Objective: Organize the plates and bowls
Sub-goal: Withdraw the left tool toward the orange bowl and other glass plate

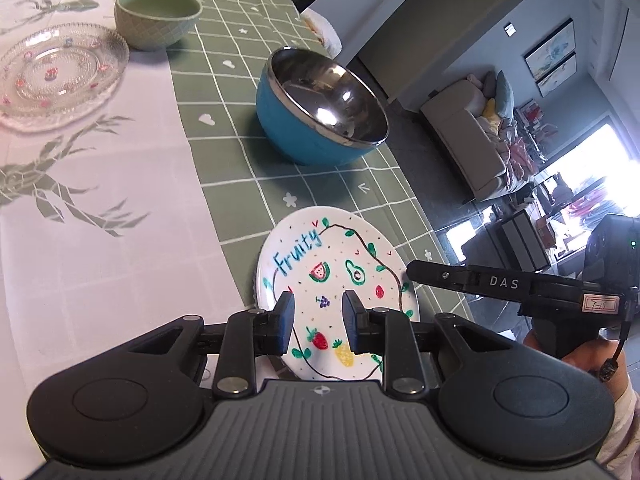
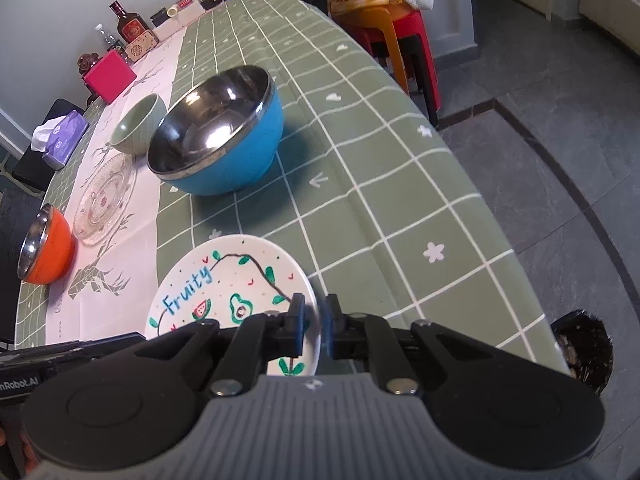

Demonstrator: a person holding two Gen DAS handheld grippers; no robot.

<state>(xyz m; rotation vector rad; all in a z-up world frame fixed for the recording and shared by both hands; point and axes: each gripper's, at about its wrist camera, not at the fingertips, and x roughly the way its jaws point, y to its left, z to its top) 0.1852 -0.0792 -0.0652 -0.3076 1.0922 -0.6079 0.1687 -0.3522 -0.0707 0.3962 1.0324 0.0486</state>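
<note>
A white "Fruity" plate [image 1: 332,276] with fruit drawings lies on the green checked tablecloth near the table's front edge. My right gripper [image 2: 313,320] is shut on the plate's right rim [image 2: 240,276]; its finger also shows in the left wrist view [image 1: 440,276]. My left gripper [image 1: 318,312] is open and empty, hovering over the plate. A blue steel-lined bowl [image 1: 320,112] [image 2: 220,132] stands beyond the plate. A green bowl [image 1: 156,16] [image 2: 138,124], a clear glass plate [image 1: 56,76] [image 2: 104,200] and an orange bowl [image 2: 46,244] stand further left.
Bottles, jars, a pink box [image 2: 108,76] and a tissue pack [image 2: 60,136] line the table's far end. Stacked red and orange stools [image 2: 392,36] stand beside the table. The table edge [image 2: 460,216] drops to grey floor on the right.
</note>
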